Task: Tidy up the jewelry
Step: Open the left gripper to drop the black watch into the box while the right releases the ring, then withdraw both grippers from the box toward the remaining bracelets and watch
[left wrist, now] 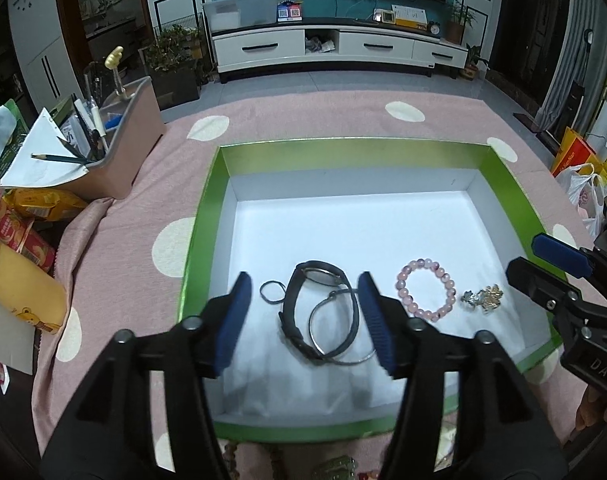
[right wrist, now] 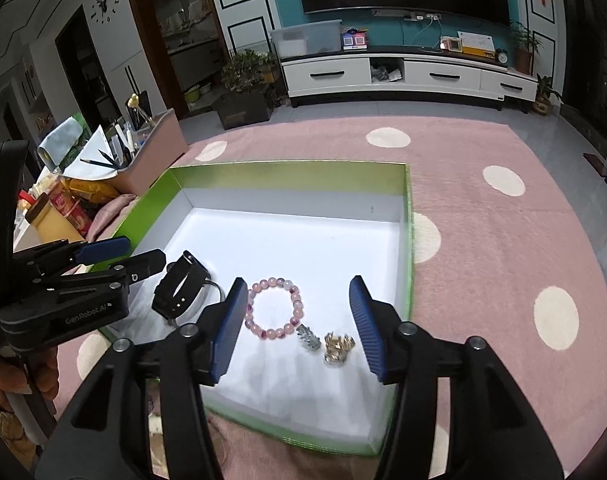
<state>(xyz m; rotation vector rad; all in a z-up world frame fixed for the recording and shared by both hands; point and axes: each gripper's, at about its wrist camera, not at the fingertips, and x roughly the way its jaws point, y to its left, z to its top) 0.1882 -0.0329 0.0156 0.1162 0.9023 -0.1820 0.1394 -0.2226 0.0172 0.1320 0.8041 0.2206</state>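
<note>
A shallow green box with a white floor lies on the pink dotted cloth. Inside lie a black watch, thin silver bangles, a small dark ring, a pink bead bracelet and silver and gold trinkets. My left gripper is open and empty, hovering over the watch and bangles. My right gripper is open and empty over the bracelet and trinkets; it also shows in the left wrist view.
A pink organizer with pencils and papers stands left of the box, with snack packs beside it. More beads and trinkets lie on the cloth in front of the box. A plastic bag sits at the far right.
</note>
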